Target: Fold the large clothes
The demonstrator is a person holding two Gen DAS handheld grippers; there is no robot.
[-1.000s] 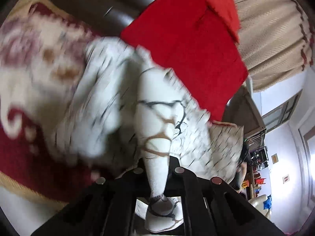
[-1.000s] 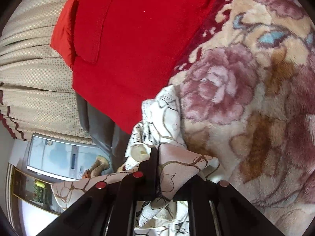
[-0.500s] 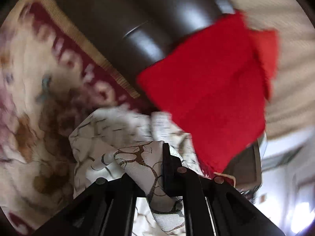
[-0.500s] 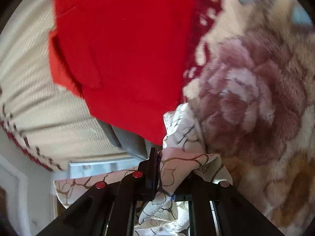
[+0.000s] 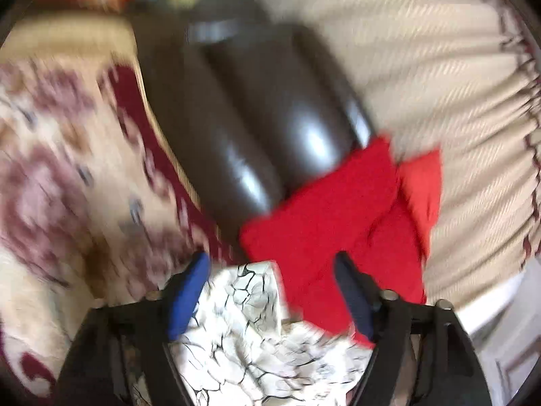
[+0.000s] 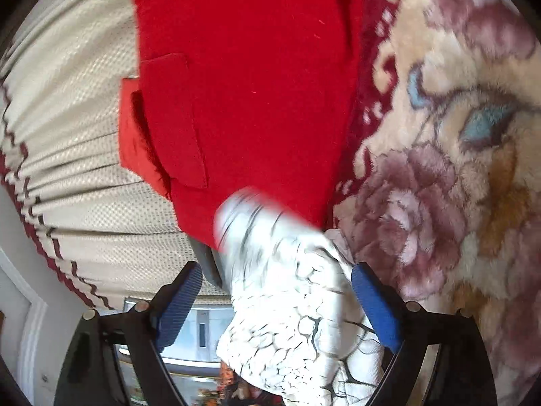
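Cloth (image 5: 243, 324), white with dark veining, lies loose between the opening jaws of the left claw (image 5: 270, 270), a red garment (image 5: 338, 223) just ahead. Right view: right claw (image 6: 277, 277) likewise opening, released, the same cloth bunched between its blue pads (image 6: 375, 301), unpinched.

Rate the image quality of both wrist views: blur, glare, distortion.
Left wrist view: heavy motion blur smears the floral blanket and curtain; white glare streaks on the dark leather cushion. Right wrist view: mostly sharp, the blanket pile crisp, only the top edge of the white patterned cloth smeared. Both: strong fisheye bending, dark corners.
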